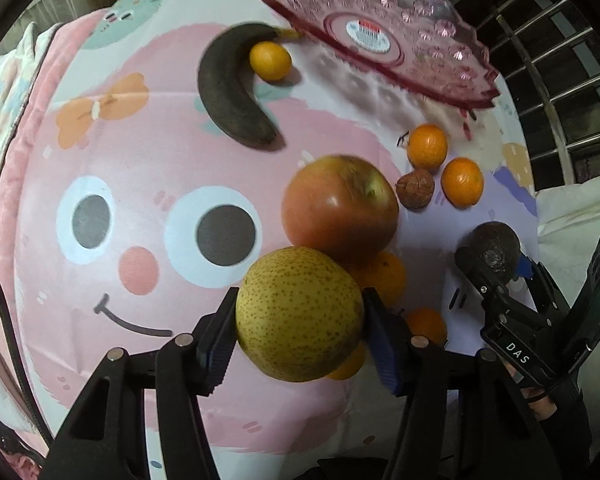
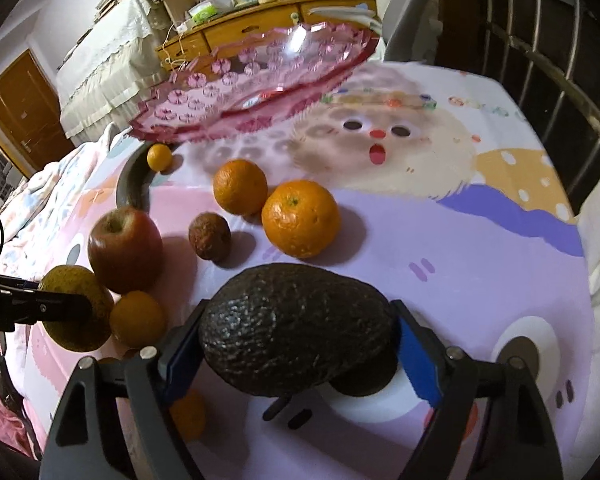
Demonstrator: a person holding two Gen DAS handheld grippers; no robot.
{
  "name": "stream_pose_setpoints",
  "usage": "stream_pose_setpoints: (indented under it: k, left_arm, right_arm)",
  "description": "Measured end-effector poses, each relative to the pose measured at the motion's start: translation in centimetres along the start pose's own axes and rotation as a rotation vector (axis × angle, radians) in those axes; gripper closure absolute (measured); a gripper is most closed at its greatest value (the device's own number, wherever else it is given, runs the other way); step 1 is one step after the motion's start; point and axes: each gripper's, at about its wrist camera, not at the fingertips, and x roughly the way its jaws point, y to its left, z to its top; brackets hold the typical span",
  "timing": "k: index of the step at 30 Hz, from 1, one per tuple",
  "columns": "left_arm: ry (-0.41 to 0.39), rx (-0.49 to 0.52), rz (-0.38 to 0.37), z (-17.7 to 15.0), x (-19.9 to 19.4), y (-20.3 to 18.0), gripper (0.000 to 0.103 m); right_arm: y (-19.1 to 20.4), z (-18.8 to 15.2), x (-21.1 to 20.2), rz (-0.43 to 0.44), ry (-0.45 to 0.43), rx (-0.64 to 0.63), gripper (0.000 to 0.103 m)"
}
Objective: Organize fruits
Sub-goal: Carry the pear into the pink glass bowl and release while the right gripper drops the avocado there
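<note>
My left gripper (image 1: pixel 300 320) is shut on a speckled yellow pear (image 1: pixel 298 314) and holds it above the cloth; the pear also shows in the right wrist view (image 2: pixel 78 312). My right gripper (image 2: pixel 296 340) is shut on a dark avocado (image 2: pixel 296 328), also seen in the left wrist view (image 1: pixel 492 250). A pink glass fruit plate (image 1: pixel 380 36) (image 2: pixel 256 80) stands tilted at the far side. On the cloth lie a red apple (image 1: pixel 340 208) (image 2: pixel 126 248), a blackened banana (image 1: pixel 228 88), several oranges (image 1: pixel 428 146) (image 2: pixel 300 218) and a wrinkled brown fruit (image 1: pixel 415 188) (image 2: pixel 209 236).
The fruits lie on a pink cartoon-print cloth (image 1: pixel 120 280) (image 2: pixel 460 240) over a bed. A metal window grille (image 1: pixel 560 80) (image 2: pixel 540 40) runs along the right. A wooden cabinet (image 2: pixel 240 32) and a door (image 2: pixel 24 108) stand behind.
</note>
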Motion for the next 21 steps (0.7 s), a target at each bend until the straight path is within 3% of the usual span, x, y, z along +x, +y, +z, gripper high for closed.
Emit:
stream_pose_setpoints:
  k: [11,21]
  left_arm:
    - [-0.126,0.030,-0.037,3.2,-6.6,1.2,0.046]
    - [-0.281,0.069,-0.087,9.7,-9.4,-0.1,0.046]
  right_arm:
    - [1.4,4.5,-4.3,-0.077,-0.078,-0.007,0.017]
    - [2.6,10.8,-5.5,-0.097,-0.149,-0.006,0.017]
